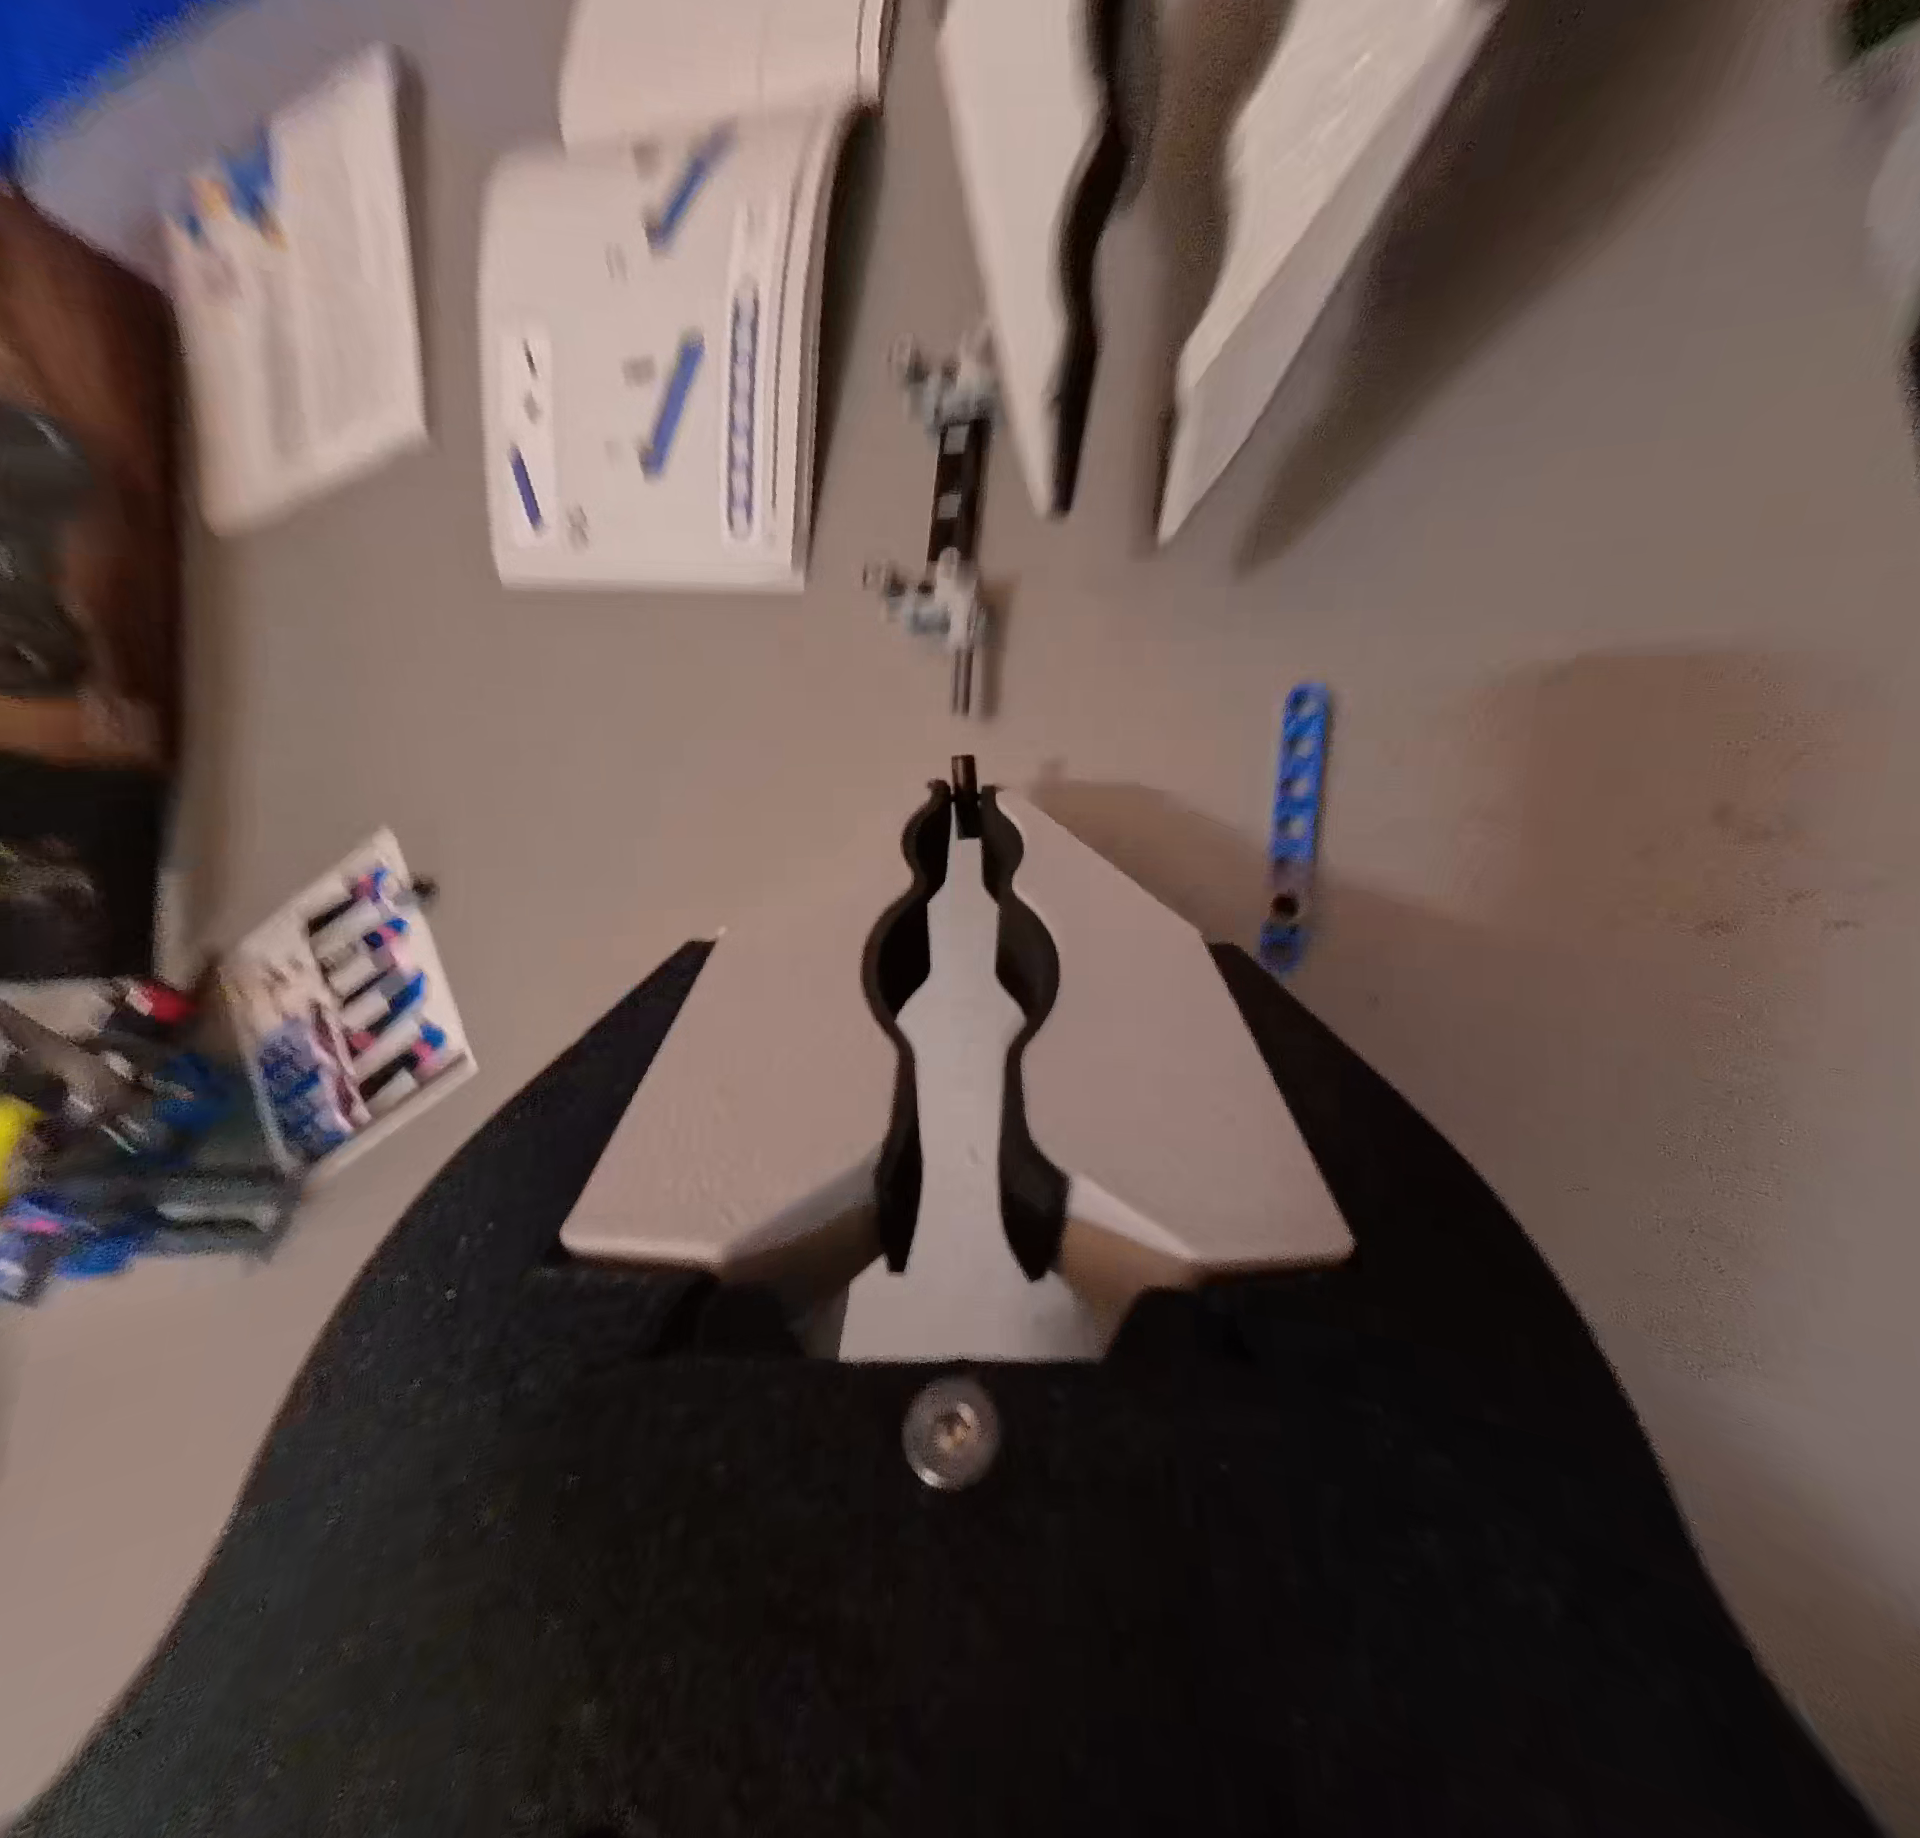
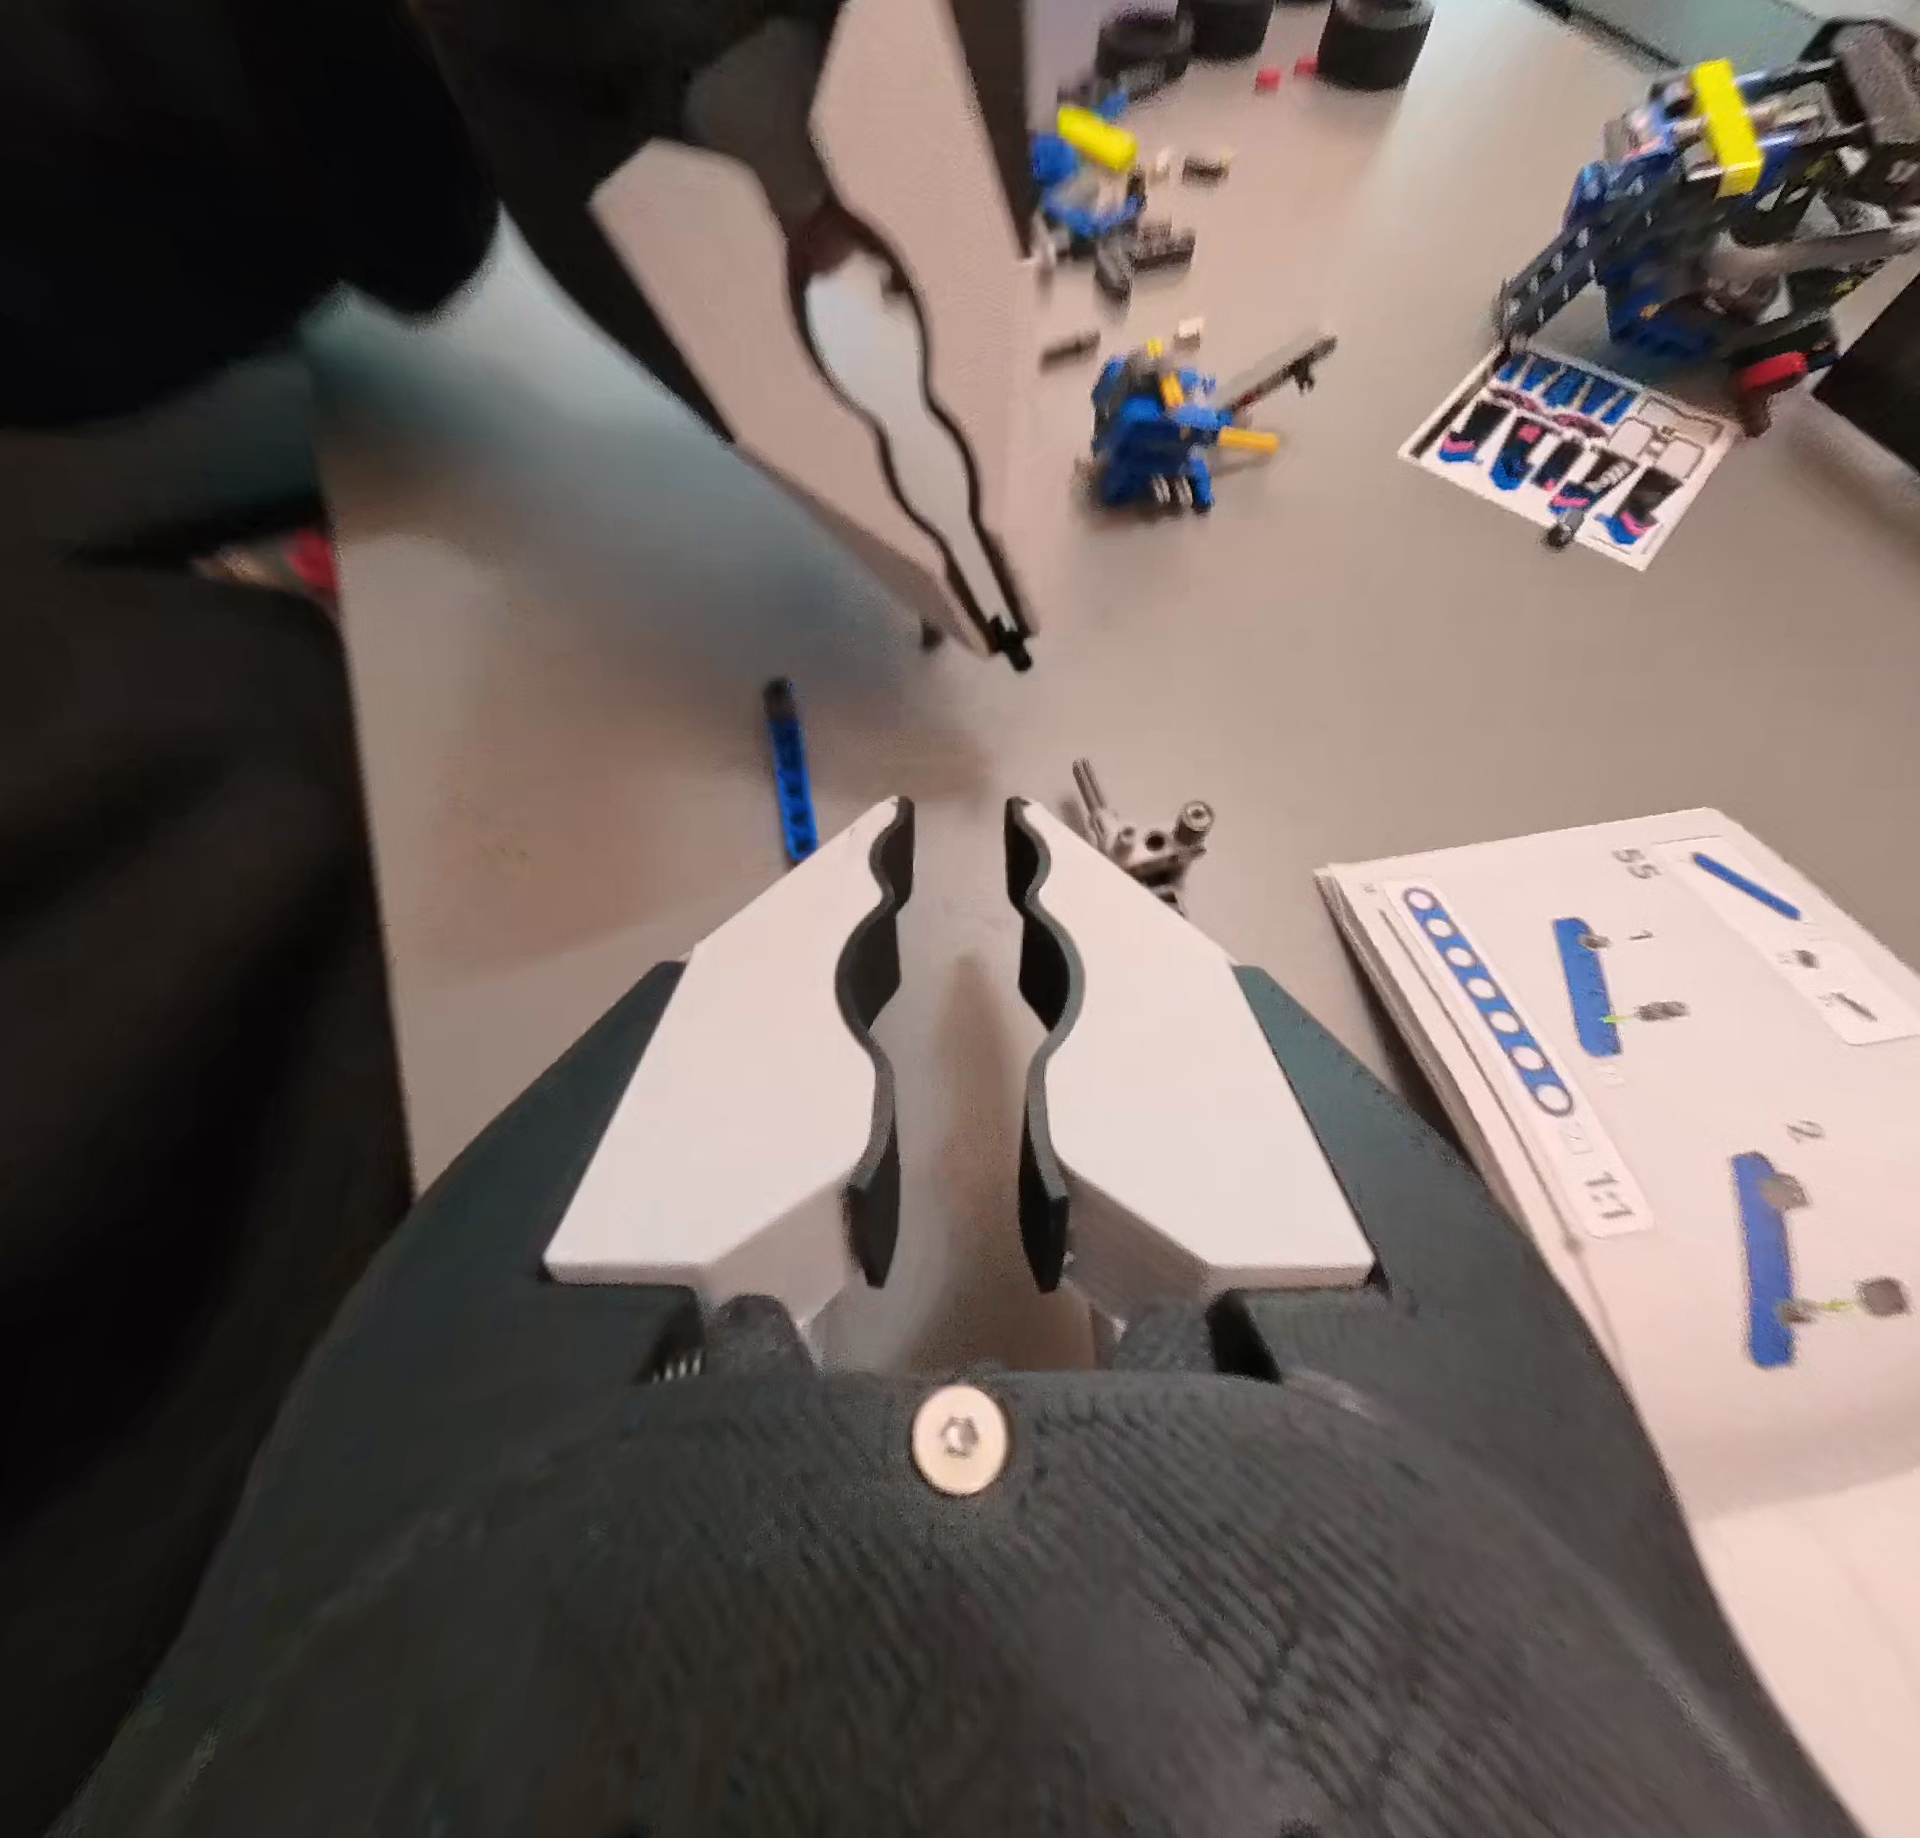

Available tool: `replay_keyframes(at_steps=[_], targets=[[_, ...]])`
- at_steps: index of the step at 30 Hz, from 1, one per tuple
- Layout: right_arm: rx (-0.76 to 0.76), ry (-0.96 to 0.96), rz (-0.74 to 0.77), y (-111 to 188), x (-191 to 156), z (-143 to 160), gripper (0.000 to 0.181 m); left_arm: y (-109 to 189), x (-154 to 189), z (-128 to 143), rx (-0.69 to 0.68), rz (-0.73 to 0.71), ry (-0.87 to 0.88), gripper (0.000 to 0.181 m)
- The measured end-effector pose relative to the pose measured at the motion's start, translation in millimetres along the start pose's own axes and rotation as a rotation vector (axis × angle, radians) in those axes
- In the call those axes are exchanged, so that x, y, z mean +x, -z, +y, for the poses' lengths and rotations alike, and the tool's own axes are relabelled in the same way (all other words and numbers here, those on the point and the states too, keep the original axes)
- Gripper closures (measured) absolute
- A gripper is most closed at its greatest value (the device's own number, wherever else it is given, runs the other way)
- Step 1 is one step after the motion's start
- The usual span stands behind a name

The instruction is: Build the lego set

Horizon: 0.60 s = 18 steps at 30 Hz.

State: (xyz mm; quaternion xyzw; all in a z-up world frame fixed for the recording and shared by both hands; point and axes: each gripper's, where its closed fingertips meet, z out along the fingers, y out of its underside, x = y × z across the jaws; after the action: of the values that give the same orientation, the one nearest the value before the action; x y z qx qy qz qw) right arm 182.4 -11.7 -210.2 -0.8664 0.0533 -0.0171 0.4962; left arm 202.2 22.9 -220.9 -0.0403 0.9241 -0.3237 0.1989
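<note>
Left wrist view: left claw (image 1: 964,801) is pinched down on a small black pin (image 1: 963,789), gripped only at the very tips w/ its end poking out past them. Judging by that, the nip-at-the-tip hold is there to leave the free end clear for pushing into a hole. Pin's long axis runs along the claw's own line, pointing straight ahead. Dead ahead of the tips, near but apart, lies the grey-and-black axle sub-assembly (image 1: 951,510) on the worktop (image 1: 1455,957), its long axis roughly in line w/ the claw too. Just right of the tips lies a blue holed beam (image 1: 1296,832), flat, long axis also running fore-aft. Ahead-left: open instruction booklet (image 1: 665,354); far left-near side, a sticker sheet (image 1: 348,999). Ahead-right, the right claw (image 1: 1117,219) hangs over the worktop. Heavy motion blur, so fine detail is unclear.

Right wrist view: right claw (image 2: 958,822) is empty, jaws parted a moderate gap — prob. held ready to steady a part. Ahead and slightly left, the left claw (image 2: 1003,635) angles down w/ the black pin (image 2: 1013,648) pointing at the worktop (image 2: 1299,666). Blue beam (image 2: 788,770) lies just left of the right claw's tips, long axis fore-aft. Grey sub-assembly (image 2: 1143,838) sits just right of the tips, partly hidden behind the finger. Booklet (image 2: 1621,1050) is further right. Far ahead-right: sticker sheet (image 2: 1569,453), a small blue-yellow build (image 2: 1158,432), and the larger blue model (image 2: 1725,219).
</note>
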Motion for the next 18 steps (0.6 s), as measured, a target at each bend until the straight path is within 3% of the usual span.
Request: replay_keyframes(at_steps=[5,11,18], targets=[[0.280,-0.277,-0.156,18,-4,-37,0.165,24,6,-47,0.147,-0.185,-0.253,0.179],[0.343,-0.375,-0.286,18,-17,-48,0.167,29,13,-60,0.167,-0.243,-0.338,0.179],[0.351,-0.349,-0.266,17,-16,-48,0.178,35,12,-63,0.187,-0.289,-0.390,0.179]])
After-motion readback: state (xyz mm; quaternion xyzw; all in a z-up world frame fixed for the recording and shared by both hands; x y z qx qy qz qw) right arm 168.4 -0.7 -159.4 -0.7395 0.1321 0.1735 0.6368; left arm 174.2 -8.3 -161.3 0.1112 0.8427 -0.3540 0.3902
